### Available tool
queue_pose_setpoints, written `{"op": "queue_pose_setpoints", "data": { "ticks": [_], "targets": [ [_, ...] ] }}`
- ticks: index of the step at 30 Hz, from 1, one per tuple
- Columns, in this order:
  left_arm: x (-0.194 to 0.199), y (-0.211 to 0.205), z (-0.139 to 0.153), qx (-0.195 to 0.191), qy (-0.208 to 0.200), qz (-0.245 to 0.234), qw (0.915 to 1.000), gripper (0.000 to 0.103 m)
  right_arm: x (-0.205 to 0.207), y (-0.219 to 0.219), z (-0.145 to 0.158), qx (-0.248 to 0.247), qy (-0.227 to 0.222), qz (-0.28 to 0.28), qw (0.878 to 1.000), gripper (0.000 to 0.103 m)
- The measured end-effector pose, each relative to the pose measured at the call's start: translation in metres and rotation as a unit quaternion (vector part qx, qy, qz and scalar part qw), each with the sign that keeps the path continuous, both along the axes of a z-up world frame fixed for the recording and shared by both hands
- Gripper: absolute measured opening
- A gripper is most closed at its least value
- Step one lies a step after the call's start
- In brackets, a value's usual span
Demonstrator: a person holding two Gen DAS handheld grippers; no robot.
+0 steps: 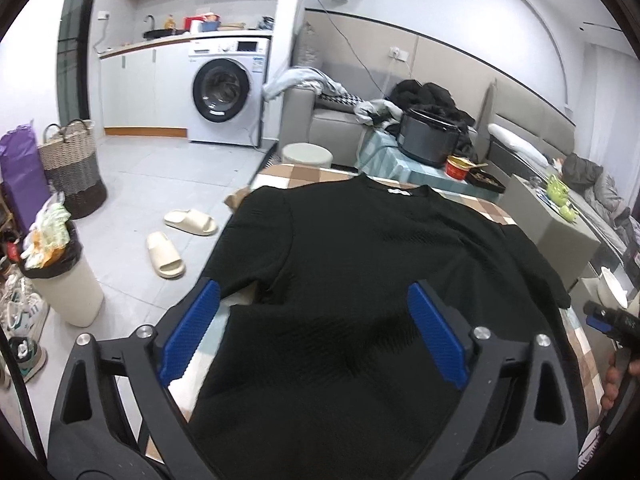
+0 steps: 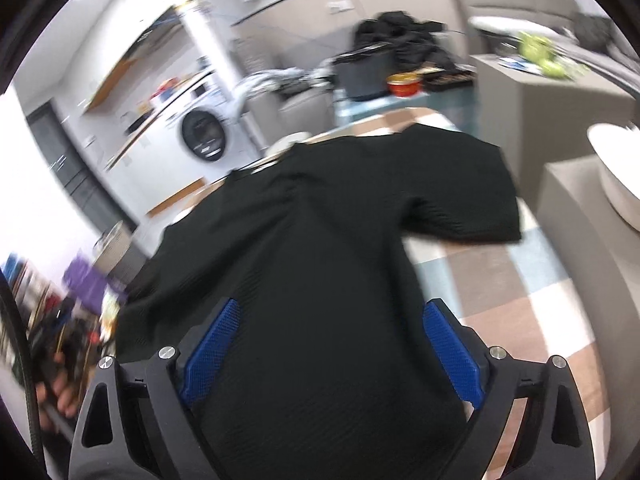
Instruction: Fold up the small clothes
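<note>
1. Your left gripper [image 1: 314, 334] stands wide apart, gripping nothing; the black T-shirt [image 1: 360, 248] lies flat beneath and ahead.
2. Your right gripper [image 2: 332, 350] likewise gapes over its hem.
3. No fold shows yet; everything remains.

No legible text; washing machine [image 1: 228, 88] labels too small

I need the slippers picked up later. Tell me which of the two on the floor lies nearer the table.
The lower slipper, the one closer to the camera. Its toe end sits nearest the table edge, while the other slipper lies further back toward the washing machine.
</note>
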State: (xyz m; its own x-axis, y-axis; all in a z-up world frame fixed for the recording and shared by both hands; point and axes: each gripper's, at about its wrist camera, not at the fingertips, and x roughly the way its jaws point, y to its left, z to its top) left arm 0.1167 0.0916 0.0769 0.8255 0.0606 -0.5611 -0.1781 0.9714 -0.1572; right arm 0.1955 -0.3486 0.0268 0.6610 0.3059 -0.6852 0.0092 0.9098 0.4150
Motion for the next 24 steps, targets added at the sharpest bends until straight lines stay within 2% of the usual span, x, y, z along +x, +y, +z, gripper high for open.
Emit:
{"op": "queue_pose_setpoints", "data": {
  "ticks": [2,3,5,9,11,14,16,21,23,24],
  "targets": [
    [0.015,-0.005,-0.004,-0.001,0.006,-0.010,0.9999,0.091,0.012,-0.010,-0.006,0.017,0.014,-0.012,1.000,0.082],
    [0.023,-0.006,-0.005,-0.001,0.009,-0.014,0.9999,0.091,0.018,-0.015,-0.010,0.027,0.028,-0.019,0.999,0.073],
    [0.039,-0.009,-0.008,-0.001,0.012,-0.021,0.9997,0.091,0.028,-0.025,-0.017,0.040,0.047,-0.038,0.997,0.072],
    [0.063,-0.016,-0.017,0.005,0.024,-0.032,0.9992,0.091,0.042,-0.053,-0.028,0.037,0.079,-0.120,0.989,0.072],
    [0.075,-0.021,-0.025,0.009,0.035,-0.039,0.9986,0.092,0.047,-0.065,-0.032,0.042,0.082,-0.143,0.985,0.072],
    [0.092,-0.029,-0.037,0.010,0.044,-0.048,0.9978,0.092,0.058,-0.083,-0.038,0.023,0.096,-0.172,0.980,0.072],
    [0.100,-0.034,-0.046,0.014,0.050,-0.054,0.9972,0.092,0.065,-0.090,-0.042,0.016,0.108,-0.184,0.977,0.065],
    [0.117,-0.050,-0.065,0.018,0.061,-0.067,0.9957,0.092,0.081,-0.100,-0.049,-0.005,0.118,-0.209,0.971,0.061],
    [0.122,-0.053,-0.072,0.017,0.064,-0.070,0.9953,0.092,0.091,-0.095,-0.050,-0.033,0.121,-0.217,0.968,0.054],
    [0.125,-0.055,-0.076,0.016,0.065,-0.071,0.9953,0.092,0.096,-0.094,-0.050,-0.051,0.122,-0.222,0.966,0.044]
  ]
}}
